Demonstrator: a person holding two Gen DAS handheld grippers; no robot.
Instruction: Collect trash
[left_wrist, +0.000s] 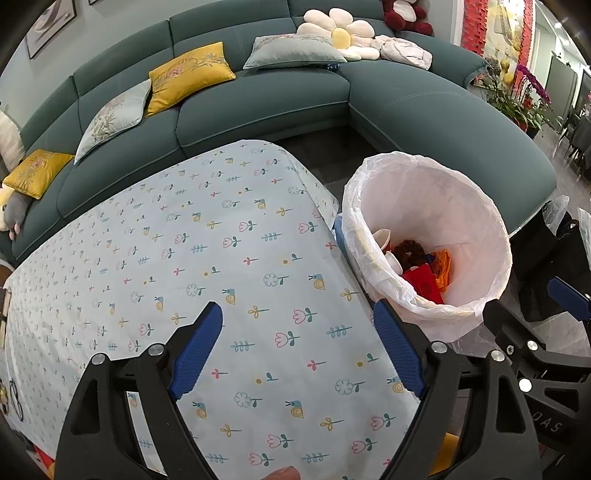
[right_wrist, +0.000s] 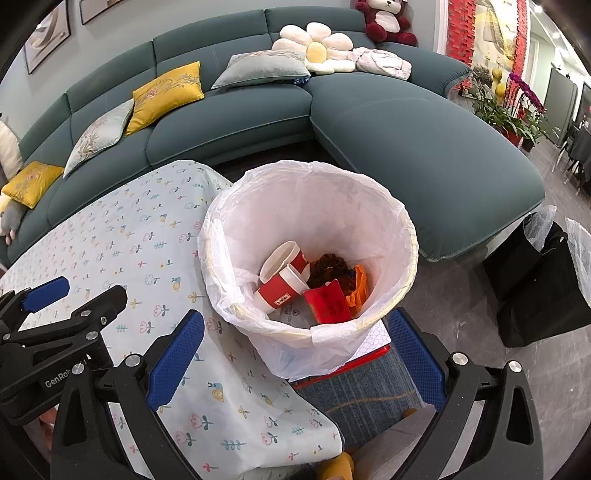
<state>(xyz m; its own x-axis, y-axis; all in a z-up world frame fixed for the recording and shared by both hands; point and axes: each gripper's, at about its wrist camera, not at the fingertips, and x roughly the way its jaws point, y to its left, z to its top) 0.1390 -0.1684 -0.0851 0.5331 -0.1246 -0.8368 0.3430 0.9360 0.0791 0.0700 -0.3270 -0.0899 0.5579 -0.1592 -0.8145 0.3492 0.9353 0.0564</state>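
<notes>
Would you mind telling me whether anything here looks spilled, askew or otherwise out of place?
Nothing stands out. The trash sits inside the lined bin beside the table, no litter shows on the tablecloth, and both grippers are open and empty.

One trash bin (right_wrist: 369, 229), holding two red paper cups (right_wrist: 282, 275), one red packet (right_wrist: 328, 302), one orange wrapper (right_wrist: 360, 288). One table (left_wrist: 221, 258). One sofa (right_wrist: 406, 147), three yellow cushions (right_wrist: 168, 94), one flower pillow (right_wrist: 317, 48).

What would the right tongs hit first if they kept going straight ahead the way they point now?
Probably the near rim of the bag-lined trash bin, centered between the open right tongs; depth is unclear.
</notes>
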